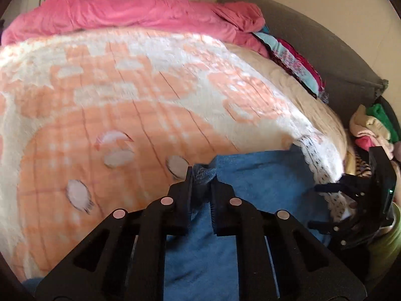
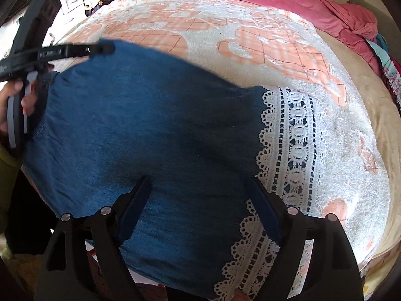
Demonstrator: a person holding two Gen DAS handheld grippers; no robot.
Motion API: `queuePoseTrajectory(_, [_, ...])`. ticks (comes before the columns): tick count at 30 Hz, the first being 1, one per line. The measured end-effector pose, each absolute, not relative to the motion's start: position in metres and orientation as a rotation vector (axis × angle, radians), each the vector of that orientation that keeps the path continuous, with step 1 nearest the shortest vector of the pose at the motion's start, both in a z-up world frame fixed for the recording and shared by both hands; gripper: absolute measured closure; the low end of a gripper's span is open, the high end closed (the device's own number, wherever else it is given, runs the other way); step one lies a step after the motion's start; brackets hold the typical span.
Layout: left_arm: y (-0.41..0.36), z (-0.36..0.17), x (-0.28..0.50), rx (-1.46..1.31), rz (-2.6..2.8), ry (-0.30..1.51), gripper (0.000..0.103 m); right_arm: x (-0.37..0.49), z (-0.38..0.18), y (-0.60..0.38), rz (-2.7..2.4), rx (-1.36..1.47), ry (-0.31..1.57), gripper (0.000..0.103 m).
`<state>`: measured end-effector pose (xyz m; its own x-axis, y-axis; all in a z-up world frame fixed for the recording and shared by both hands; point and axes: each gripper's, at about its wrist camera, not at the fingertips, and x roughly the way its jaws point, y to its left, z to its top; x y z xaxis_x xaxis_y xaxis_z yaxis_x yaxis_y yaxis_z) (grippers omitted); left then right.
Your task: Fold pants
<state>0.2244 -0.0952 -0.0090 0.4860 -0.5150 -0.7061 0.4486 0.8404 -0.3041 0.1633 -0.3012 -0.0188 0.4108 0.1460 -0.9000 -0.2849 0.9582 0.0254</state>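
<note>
Blue denim pants (image 2: pixel 155 130) with a white lace hem (image 2: pixel 295 145) lie spread on the peach-and-white blanket (image 2: pixel 275 57) of a bed. My left gripper (image 1: pixel 203 175) is shut on a bunched edge of the pants (image 1: pixel 250 188) at their left end; it also shows in the right wrist view (image 2: pixel 75 50). My right gripper (image 2: pixel 198 183) is open, its fingers spread above the pants near the lace hem; it shows at the right edge of the left wrist view (image 1: pixel 325 205).
A pink duvet (image 1: pixel 125 12) is heaped along the far side of the bed. Folded colourful clothes (image 1: pixel 295 62) and a pile of garments (image 1: pixel 373 130) lie by a grey headboard (image 1: pixel 325 45). A white drawer unit (image 2: pixel 71 3) stands beyond the bed.
</note>
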Motion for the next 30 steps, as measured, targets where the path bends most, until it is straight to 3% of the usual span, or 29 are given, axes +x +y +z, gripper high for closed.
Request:
queuePoseTrajectory(6, [-0.109, -0.038, 0.231, -0.016, -0.526, 0.948, 0.092, 0.168, -0.020, -0.301, 0.276, -0.131, 1.120, 0.021])
queuePoseTrajectory(9, [-0.103, -0.022, 0.224, -0.029, -0.535, 0.885, 0.075, 0.165, -0.004, -0.314, 0.300, -0.047, 1.050, 0.021])
queuePoseTrajectory(12, [-0.097, -0.010, 0.216, -0.031, -0.526, 0.853, 0.067, 0.163, 0.029, -0.354, 0.217, 0.100, 0.885, 0.021])
queuePoseTrajectory(15, [-0.094, -0.003, 0.208, -0.046, -0.546, 0.850, 0.066, 0.190, 0.038, -0.396, 0.127, 0.243, 0.882, 0.021])
queuePoseTrajectory(17, [-0.096, -0.001, 0.202, -0.046, -0.560, 0.849, 0.066, 0.210, 0.030, -0.411, 0.108, 0.303, 0.938, 0.026])
queuePoseTrajectory(19, [-0.102, -0.001, 0.195, -0.030, -0.578, 0.853, 0.065, 0.237, 0.016, -0.422, 0.085, 0.340, 1.000, 0.038])
queuePoseTrajectory(24, [-0.114, -0.008, 0.185, 0.046, -0.574, 0.866, 0.061, 0.254, -0.024, -0.417, 0.124, 0.370, 1.080, 0.044])
queuePoseTrajectory(26, [-0.115, -0.012, 0.187, 0.050, -0.565, 0.874, 0.060, 0.250, -0.021, -0.411, 0.136, 0.308, 1.064, 0.051])
queuePoseTrajectory(27, [-0.114, -0.015, 0.189, 0.036, -0.566, 0.885, 0.059, 0.248, -0.020, -0.410, 0.151, 0.293, 1.059, 0.059])
queuePoseTrajectory(30, [-0.114, -0.021, 0.191, 0.034, -0.559, 0.905, 0.057, 0.246, -0.023, -0.403, 0.173, 0.269, 1.055, 0.065])
